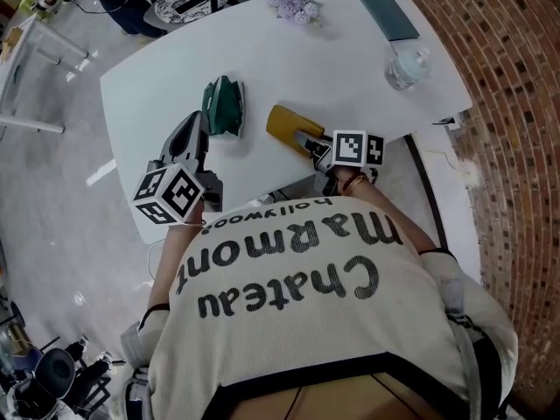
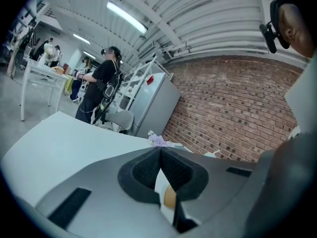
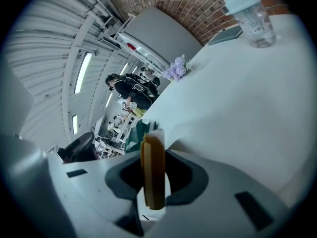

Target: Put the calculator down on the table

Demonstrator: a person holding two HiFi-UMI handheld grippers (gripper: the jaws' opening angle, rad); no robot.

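The yellow calculator (image 1: pixel 282 122) is over the near part of the white table (image 1: pixel 350 68), and my right gripper (image 1: pixel 304 140) is shut on its near end. In the right gripper view the calculator (image 3: pixel 152 170) stands edge-on between the two dark pads (image 3: pixel 185 180). Whether it touches the tabletop I cannot tell. My left gripper (image 1: pixel 201 122) is to its left, over the table next to a dark green pouch-like thing (image 1: pixel 223 103). Its jaws (image 2: pixel 161 151) meet at the tips with nothing gripped.
A clear plastic bottle (image 1: pixel 405 66), a teal notebook (image 1: pixel 389 14) and a bunch of pale purple flowers (image 1: pixel 293 5) stand at the table's far side. A brick wall (image 1: pixel 516 103) runs along the right. A person in black (image 2: pixel 104 90) stands beyond the table.
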